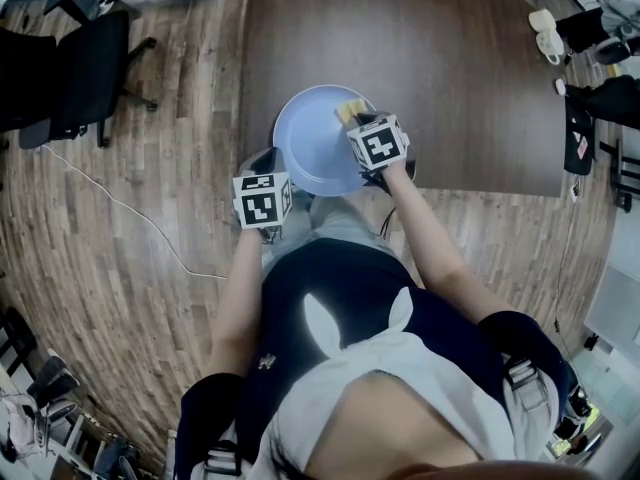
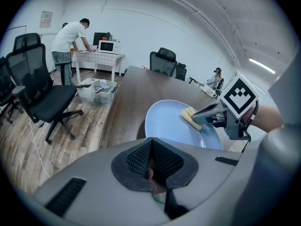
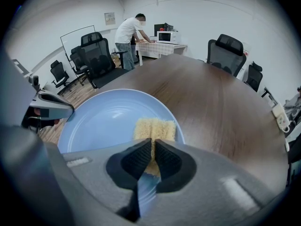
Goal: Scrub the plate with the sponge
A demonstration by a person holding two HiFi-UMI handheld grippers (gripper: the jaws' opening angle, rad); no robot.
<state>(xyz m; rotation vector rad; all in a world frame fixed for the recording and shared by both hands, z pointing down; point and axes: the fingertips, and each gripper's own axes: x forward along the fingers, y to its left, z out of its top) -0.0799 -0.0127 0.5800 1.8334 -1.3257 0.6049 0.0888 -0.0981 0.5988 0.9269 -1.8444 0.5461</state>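
Note:
A light blue plate (image 1: 312, 140) lies at the near edge of the dark table (image 1: 430, 78), partly over the edge. My left gripper (image 1: 268, 163) is at the plate's near left rim with its jaws shut on it; the left gripper view hides the rim itself behind the jaws (image 2: 151, 166). A yellow sponge (image 3: 154, 128) rests against the plate's (image 3: 103, 121) far right part, and my right gripper (image 3: 153, 161) is shut on it. The left gripper view shows the right gripper (image 2: 201, 116) pressing the sponge (image 2: 190, 117) onto the plate (image 2: 169, 126).
Black office chairs (image 1: 85, 73) stand on the wooden floor to the left, and a cable (image 1: 130, 213) runs across it. A plastic bin (image 2: 96, 89) sits on the floor. A person (image 2: 68, 44) stands at a far table with a microwave (image 2: 109, 46). White cups (image 1: 546, 30) are at the table's far right.

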